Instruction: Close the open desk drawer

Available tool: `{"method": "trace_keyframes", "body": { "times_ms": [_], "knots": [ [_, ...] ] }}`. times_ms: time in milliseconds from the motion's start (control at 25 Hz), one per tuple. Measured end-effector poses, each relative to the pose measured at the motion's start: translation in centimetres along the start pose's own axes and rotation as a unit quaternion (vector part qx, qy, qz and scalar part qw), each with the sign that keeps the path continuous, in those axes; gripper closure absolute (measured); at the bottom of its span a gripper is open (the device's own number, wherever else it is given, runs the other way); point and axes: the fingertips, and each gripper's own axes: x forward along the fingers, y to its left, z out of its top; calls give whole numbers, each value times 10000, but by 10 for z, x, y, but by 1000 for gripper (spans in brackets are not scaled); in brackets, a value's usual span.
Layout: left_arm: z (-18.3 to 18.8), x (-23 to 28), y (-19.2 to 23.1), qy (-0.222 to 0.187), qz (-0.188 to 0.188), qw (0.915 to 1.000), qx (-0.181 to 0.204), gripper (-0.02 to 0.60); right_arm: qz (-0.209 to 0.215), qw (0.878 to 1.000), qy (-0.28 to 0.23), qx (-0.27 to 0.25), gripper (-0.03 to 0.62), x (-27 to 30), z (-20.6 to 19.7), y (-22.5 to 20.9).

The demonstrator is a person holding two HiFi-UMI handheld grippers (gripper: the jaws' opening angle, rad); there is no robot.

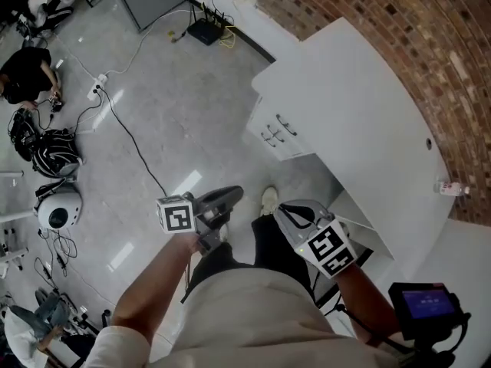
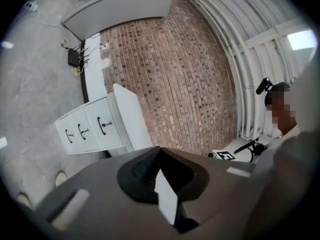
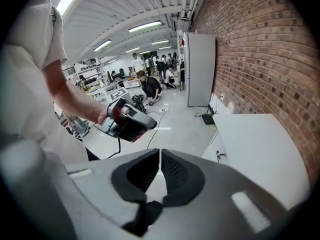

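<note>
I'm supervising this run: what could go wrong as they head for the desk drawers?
The cable trails across the floor near the walking path: a trip hazard. The three drawer fronts look alike and none stands plainly open from here, so the wrong one might get pushed.

Brick wall (image 1: 399, 44), glossy grey floor (image 1: 165, 90)

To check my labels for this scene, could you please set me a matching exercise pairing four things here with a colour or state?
Things:
1 left tool
2 desk
3 wall
4 router

Descriptions:
A red-brown brick
B black, with antennas
C white top
D shut, nothing between its jaws

Pairs: 1-D; 2-C; 3-A; 4-B
</note>
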Motion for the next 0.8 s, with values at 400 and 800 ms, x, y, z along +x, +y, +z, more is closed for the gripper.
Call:
{"method": "trace_keyframes", "body": {
  "times_ms": [400, 800],
  "knots": [
    [-19, -49, -112, 602, 16, 9906, 1229, 577, -448, 9980, -388, -239, 580, -34, 32, 39],
    [-37, -81, -181, 908, -65, 9759, 1982, 577, -524, 9967, -584, -208, 580, -55, 41, 92]
  ]
}}
